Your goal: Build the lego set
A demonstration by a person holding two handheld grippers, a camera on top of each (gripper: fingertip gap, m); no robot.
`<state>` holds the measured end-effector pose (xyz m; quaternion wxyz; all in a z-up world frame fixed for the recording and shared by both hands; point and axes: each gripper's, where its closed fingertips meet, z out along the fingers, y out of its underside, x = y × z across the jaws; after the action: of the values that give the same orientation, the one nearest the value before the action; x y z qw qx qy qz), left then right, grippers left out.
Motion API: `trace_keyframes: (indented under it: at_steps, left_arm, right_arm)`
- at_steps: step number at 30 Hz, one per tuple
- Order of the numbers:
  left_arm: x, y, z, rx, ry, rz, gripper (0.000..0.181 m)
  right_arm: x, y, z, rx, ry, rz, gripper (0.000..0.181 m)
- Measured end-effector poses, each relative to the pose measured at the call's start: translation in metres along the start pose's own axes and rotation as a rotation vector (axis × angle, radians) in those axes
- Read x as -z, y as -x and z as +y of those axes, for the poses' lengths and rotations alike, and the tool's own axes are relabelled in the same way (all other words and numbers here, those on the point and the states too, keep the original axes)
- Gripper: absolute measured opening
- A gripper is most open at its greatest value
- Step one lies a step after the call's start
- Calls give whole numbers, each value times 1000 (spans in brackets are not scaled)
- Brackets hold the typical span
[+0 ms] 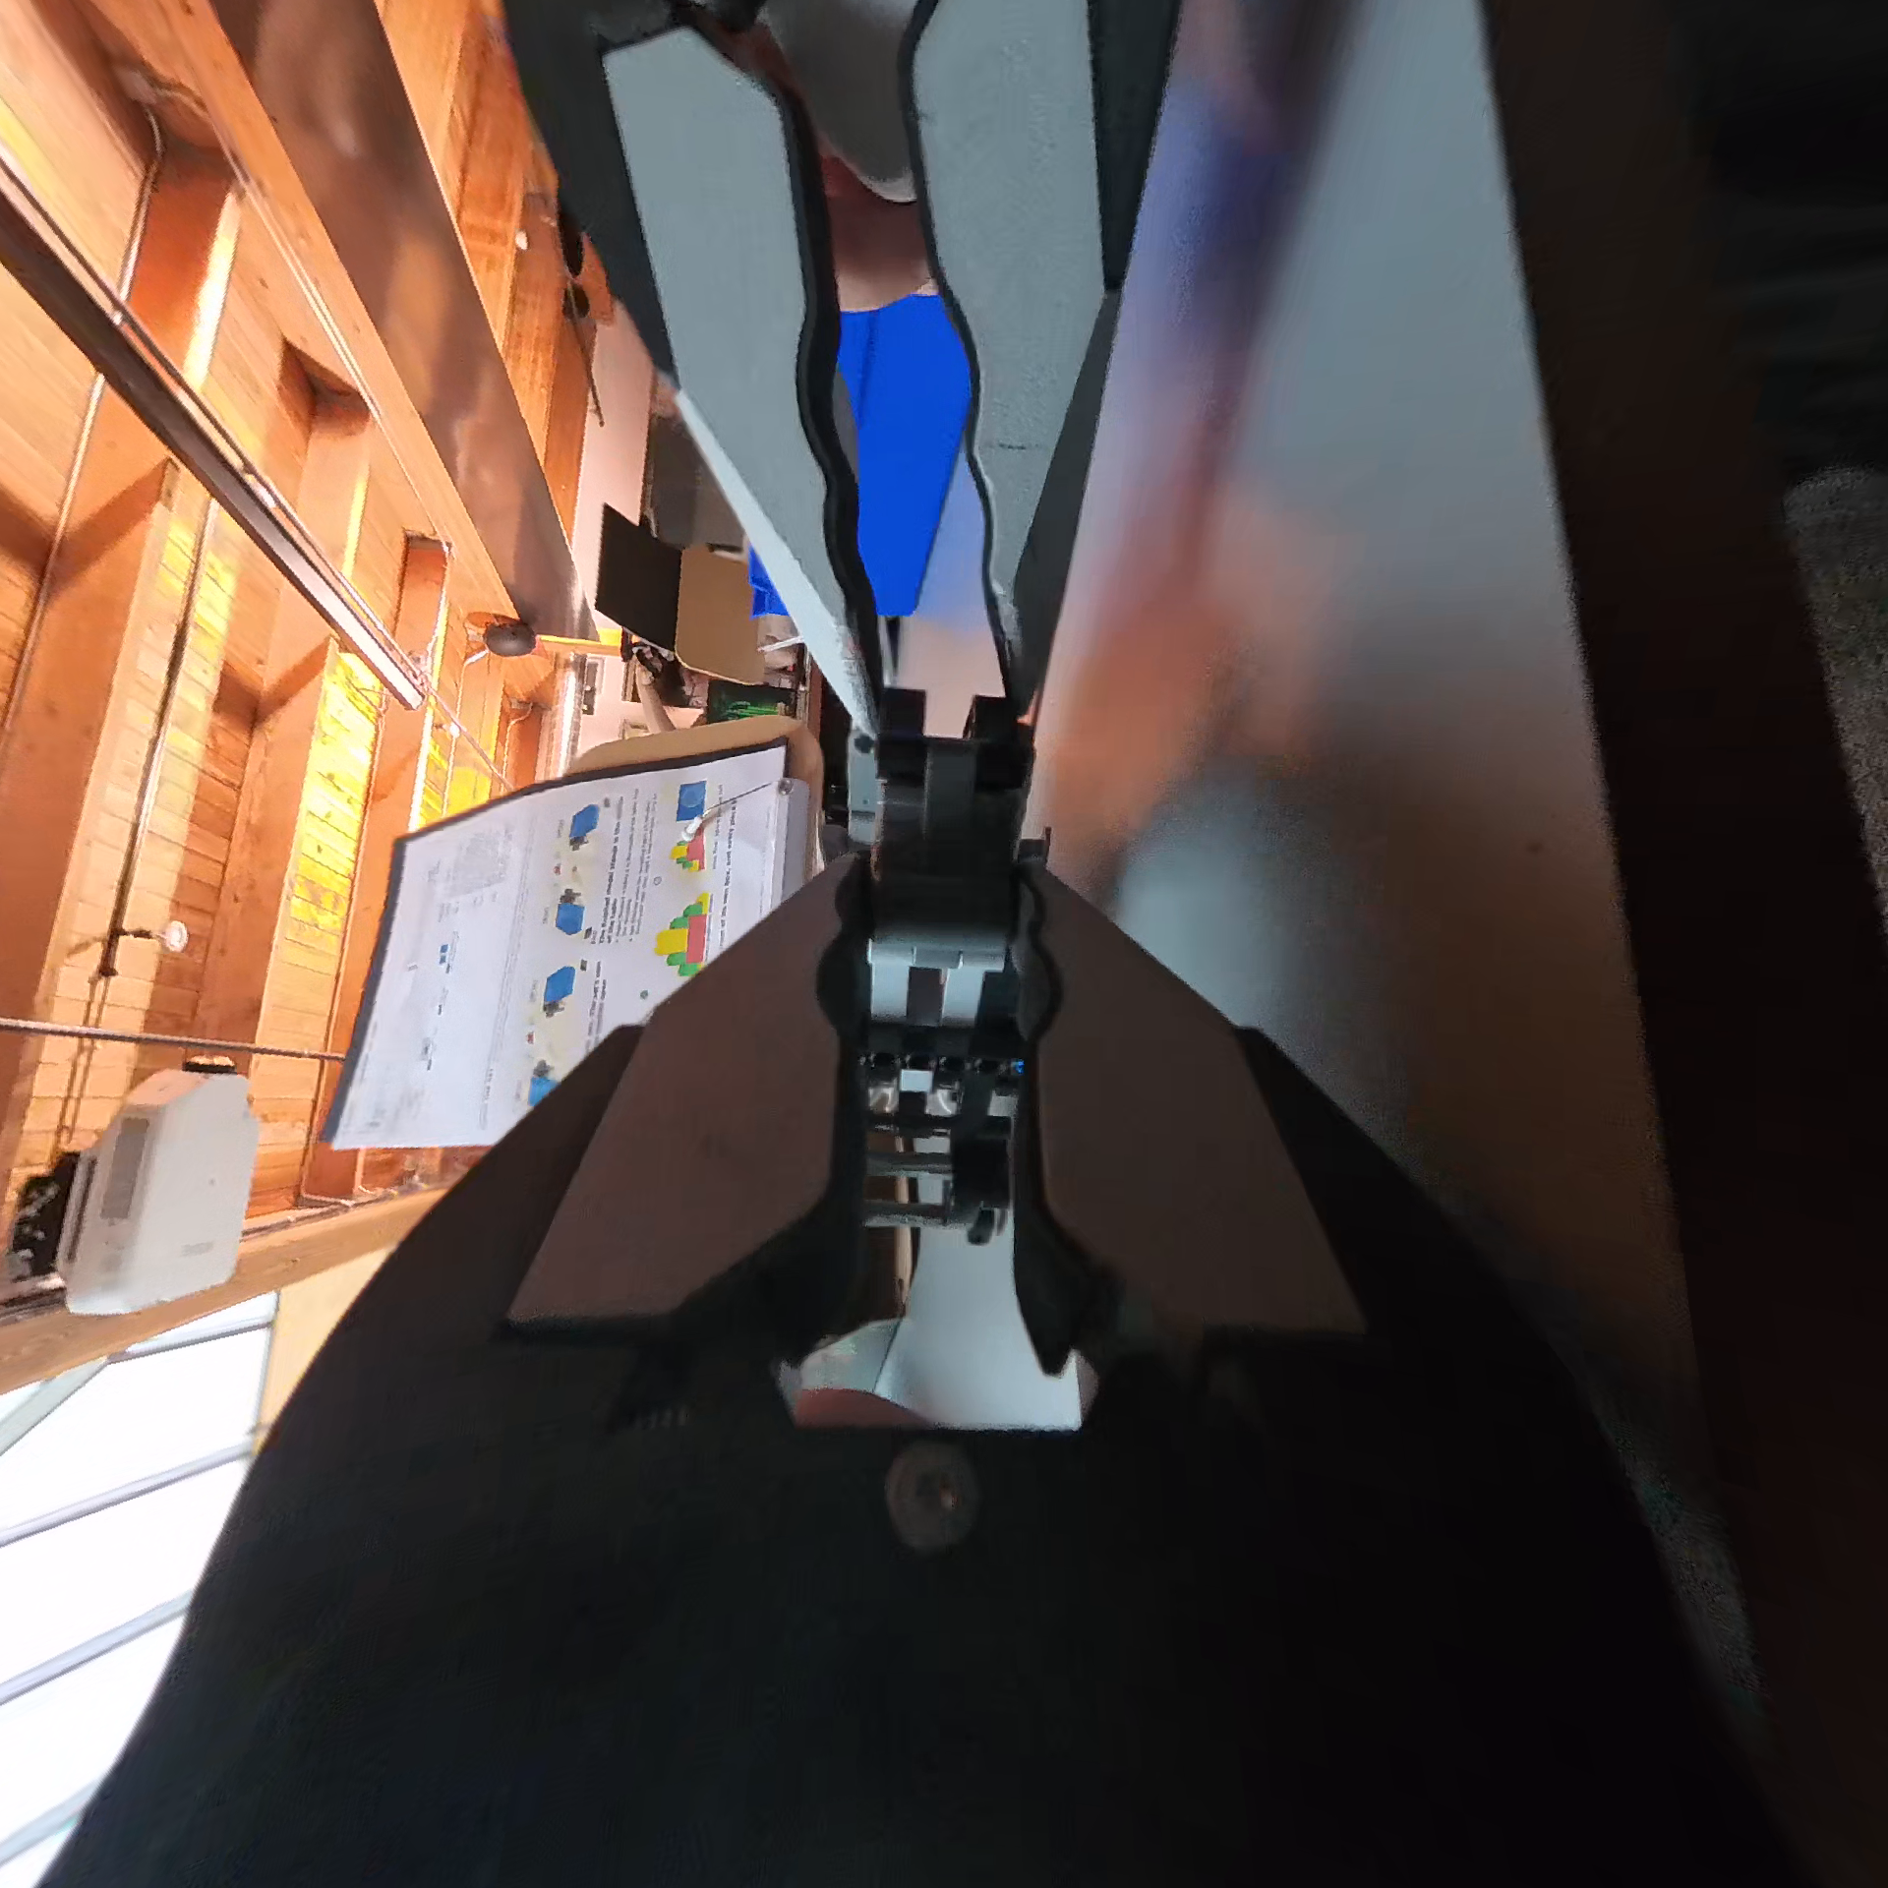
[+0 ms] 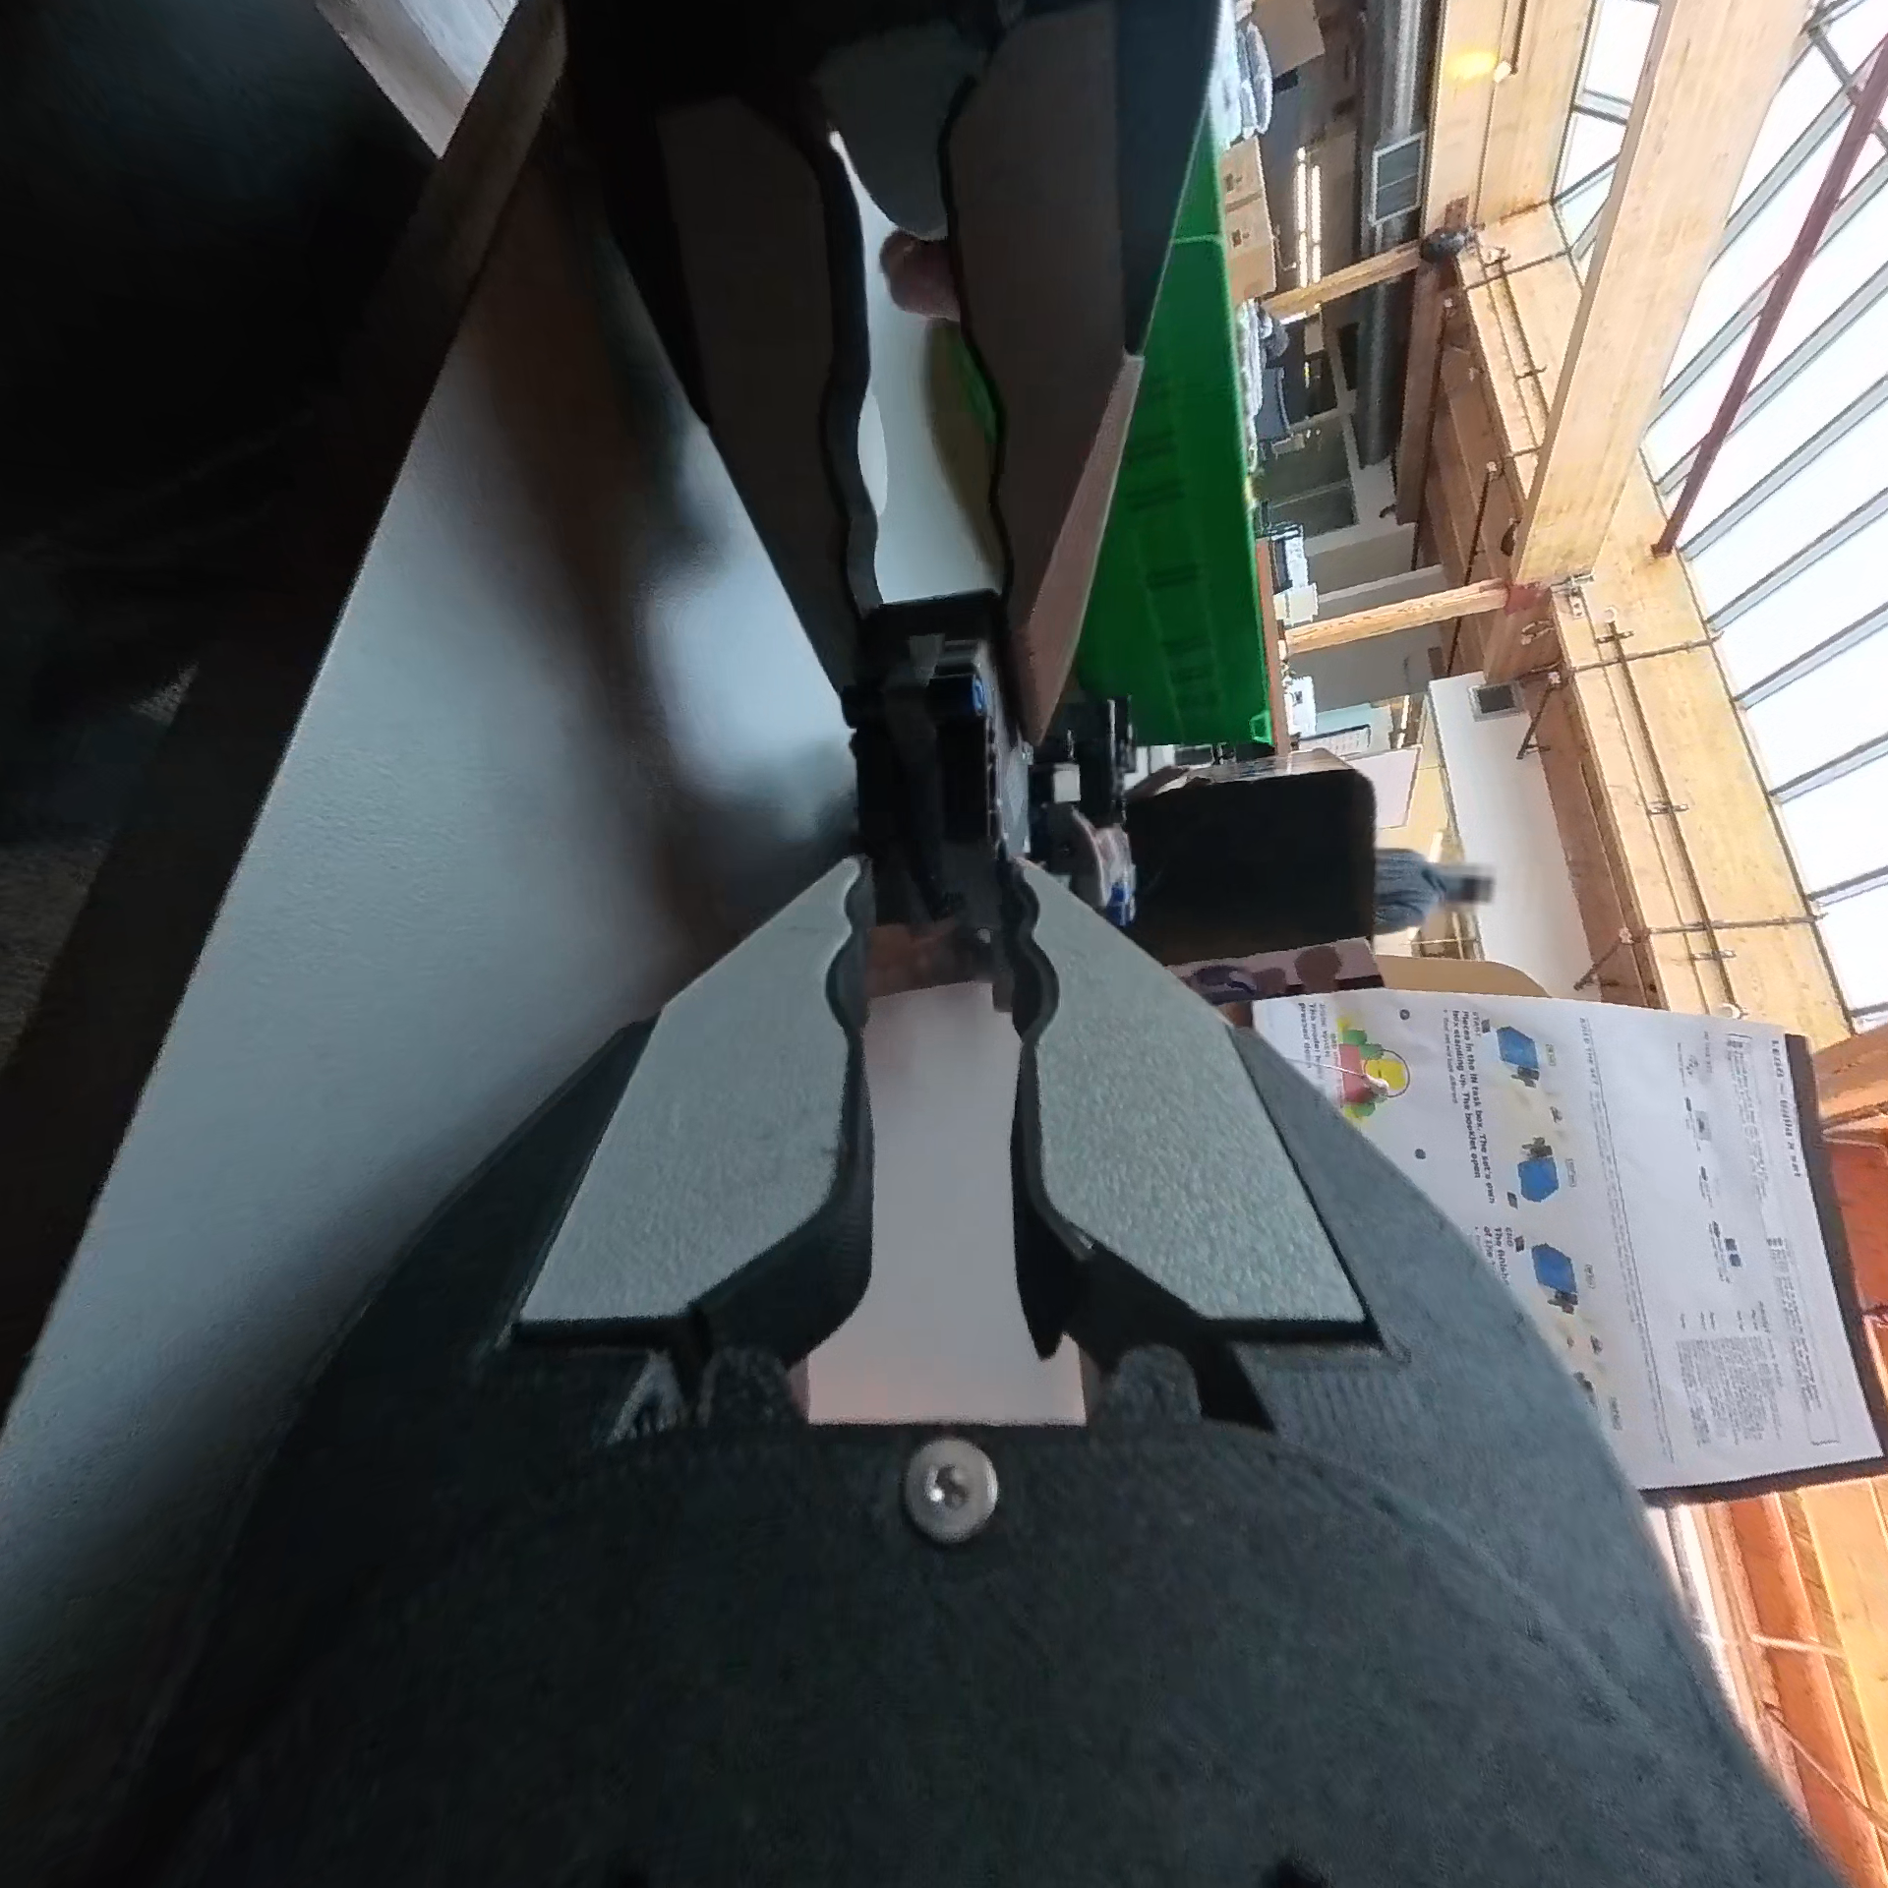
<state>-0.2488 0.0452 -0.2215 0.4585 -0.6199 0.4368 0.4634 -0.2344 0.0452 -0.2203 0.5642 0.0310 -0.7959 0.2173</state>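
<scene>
A black and grey lego assembly [image 1: 935, 919] is held in the air between both grippers, just above the white table [image 1: 1328, 633]. My left gripper [image 1: 940, 879] is shut on its near end. My right gripper [image 1: 945, 705] comes in from the opposite side and is shut on its far end. In the right wrist view the assembly [image 2: 930, 766] shows black with a small blue part, gripped by the right gripper [image 2: 940, 899] on the near side and the left gripper [image 2: 935, 613] on the far side. Much of the assembly is hidden by the fingers.
A printed instruction sheet [image 1: 572, 950] [image 2: 1594, 1226] stands at the table's edge. A green bin [image 2: 1175, 511], loose lego parts [image 2: 1083, 776] and a black box [image 2: 1246, 848] lie beyond the grippers. Something blue [image 1: 899, 439] shows behind the right fingers. A person [image 2: 1410, 889] stands far off.
</scene>
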Motion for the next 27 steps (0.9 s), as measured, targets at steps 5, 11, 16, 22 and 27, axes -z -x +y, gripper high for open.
trace_keyframes:
  at_steps: [5, 11, 16, 22, 27]
  left_arm:
    - [-2, 35, -5, 237, -32, -47, 25]
    - [6, 90, 6, 691, -136, -53, 26]
    - [5, 121, 26, 1179, -217, 4, 25]
    - [2, 127, 40, 1423, -294, 46, 25]
    - [1, 128, 49, 1478, -289, 46, 25]
  right_arm:
    - [17, -36, -1, -170, -66, 130, 18]
    - [56, -91, 22, -557, -268, 342, 7]
    - [57, -93, 45, -834, -300, 258, 8]
    - [30, -62, 57, -1071, -203, -22, 29]
    - [21, -52, 61, -1142, -163, -124, 41]
